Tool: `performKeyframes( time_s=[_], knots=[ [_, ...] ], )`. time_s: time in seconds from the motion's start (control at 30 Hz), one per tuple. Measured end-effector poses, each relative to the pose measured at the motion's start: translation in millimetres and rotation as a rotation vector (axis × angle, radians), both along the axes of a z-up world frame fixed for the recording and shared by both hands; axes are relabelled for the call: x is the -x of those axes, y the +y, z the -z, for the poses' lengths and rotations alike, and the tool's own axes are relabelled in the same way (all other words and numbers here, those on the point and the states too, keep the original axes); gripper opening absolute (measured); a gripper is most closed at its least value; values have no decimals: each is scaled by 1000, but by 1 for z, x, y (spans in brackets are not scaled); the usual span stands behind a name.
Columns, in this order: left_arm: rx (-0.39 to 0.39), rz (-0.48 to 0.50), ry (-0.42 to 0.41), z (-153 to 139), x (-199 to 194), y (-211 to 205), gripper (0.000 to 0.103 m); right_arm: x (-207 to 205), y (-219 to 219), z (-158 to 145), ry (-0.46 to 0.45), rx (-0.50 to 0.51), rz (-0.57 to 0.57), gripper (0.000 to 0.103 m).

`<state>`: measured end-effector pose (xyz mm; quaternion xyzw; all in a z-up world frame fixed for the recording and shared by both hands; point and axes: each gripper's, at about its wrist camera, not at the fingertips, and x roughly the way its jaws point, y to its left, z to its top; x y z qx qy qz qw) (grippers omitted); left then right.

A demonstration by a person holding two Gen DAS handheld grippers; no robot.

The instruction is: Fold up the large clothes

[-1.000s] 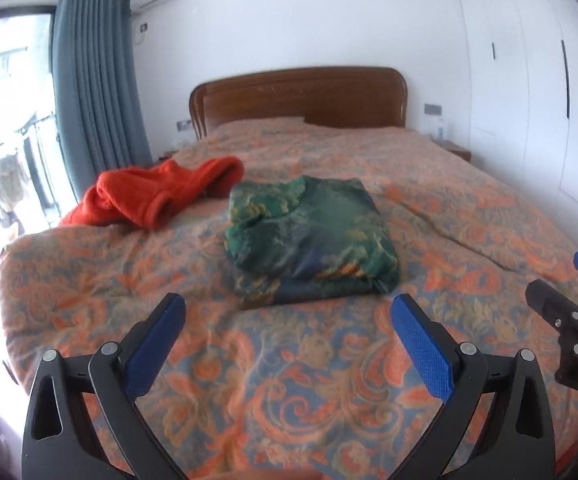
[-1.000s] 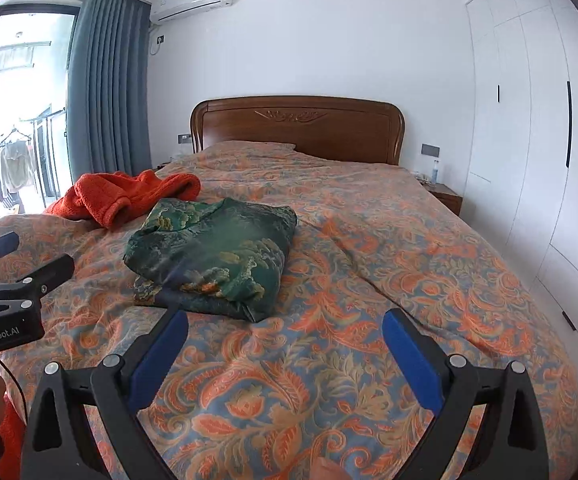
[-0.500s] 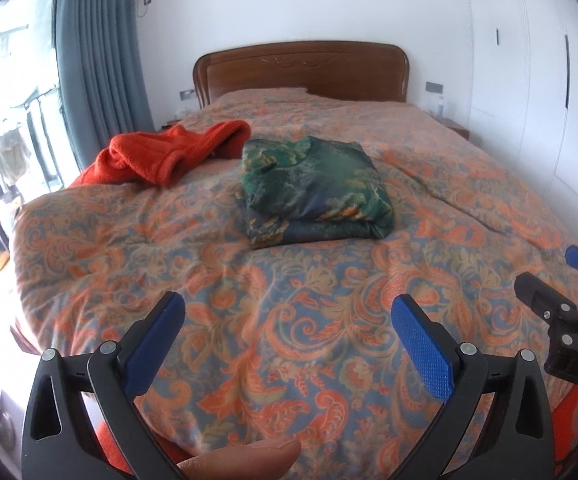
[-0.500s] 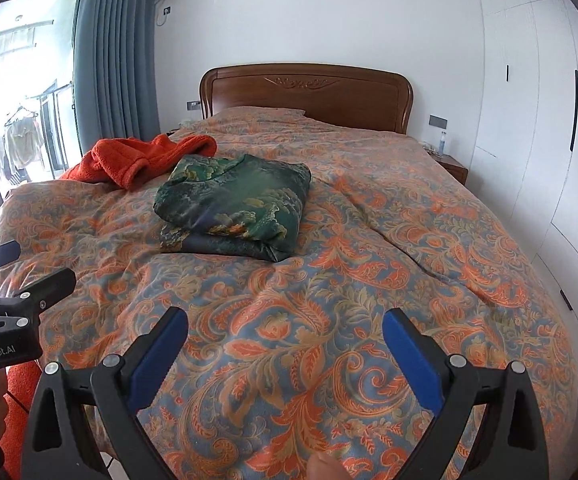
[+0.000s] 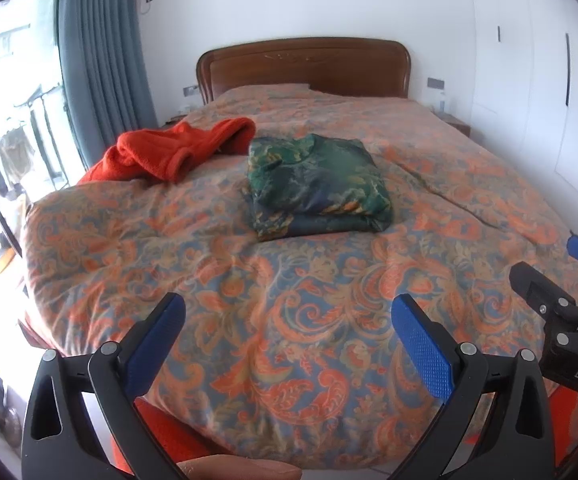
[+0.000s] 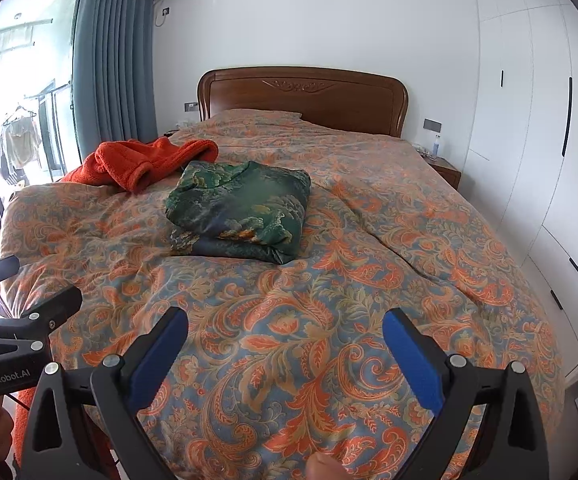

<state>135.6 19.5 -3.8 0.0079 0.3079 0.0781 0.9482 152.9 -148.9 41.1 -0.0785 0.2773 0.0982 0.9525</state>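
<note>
Blue-padded fingers [image 5: 423, 346] of the left gripper [image 5: 289, 332] stand wide apart with nothing between them, above the near end of the bed [image 5: 273, 360]; the right gripper [image 6: 285, 340] is spread just as wide and equally empty beside it. Farther up the paisley quilt [image 6: 369, 280], well apart from both, the green patterned garment [image 6: 245, 208] lies folded, just beside a crumpled orange garment [image 6: 145, 162] toward the wooden headboard [image 6: 301, 96].

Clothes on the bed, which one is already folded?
The green patterned garment, a neat squared stack mid-bed. The orange fleece garment beside it lies crumpled near the bed's left edge.
</note>
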Motion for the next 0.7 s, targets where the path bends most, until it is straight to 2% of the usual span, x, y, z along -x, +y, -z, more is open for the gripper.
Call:
performKeyframes(
  time_s=[0.57,0.7],
  knots=[
    [40,-20,20,6,-4,2,103,0,3,8,11,28,0,100],
    [16,-30,-1,4,-3,1,102,-2,5,8,11,26,-2,100]
  ],
)
